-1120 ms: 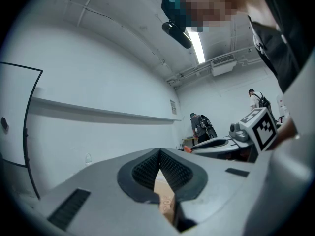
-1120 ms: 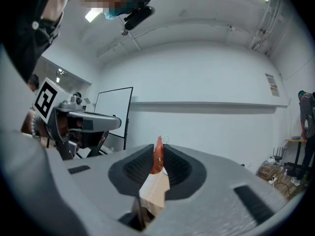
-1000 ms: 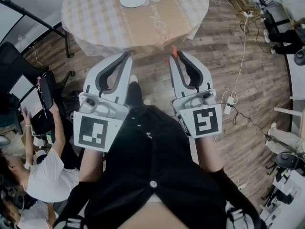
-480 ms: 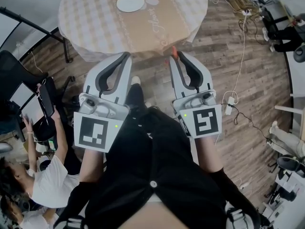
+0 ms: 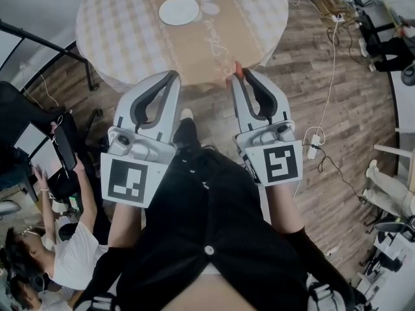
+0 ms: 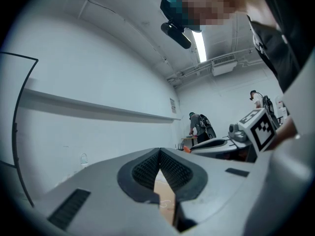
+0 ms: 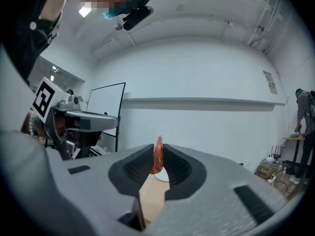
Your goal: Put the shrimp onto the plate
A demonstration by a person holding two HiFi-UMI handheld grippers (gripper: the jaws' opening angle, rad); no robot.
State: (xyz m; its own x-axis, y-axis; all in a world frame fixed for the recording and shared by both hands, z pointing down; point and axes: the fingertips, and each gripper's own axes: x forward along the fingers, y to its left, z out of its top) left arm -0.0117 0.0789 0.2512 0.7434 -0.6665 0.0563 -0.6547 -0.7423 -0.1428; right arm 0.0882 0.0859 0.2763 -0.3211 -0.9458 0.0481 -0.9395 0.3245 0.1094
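While at table edge (image 5: pixel 209 62), shrimp (image 7: pixel 157 156) aloft

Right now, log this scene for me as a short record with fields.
left gripper: shut, nothing between its jaws
right gripper: shut on the shrimp, which pokes out past the tips
plate: white, on the far part of the table, nothing on it
table: round, checked cloth
shrimp to plate: apart, not yet placed
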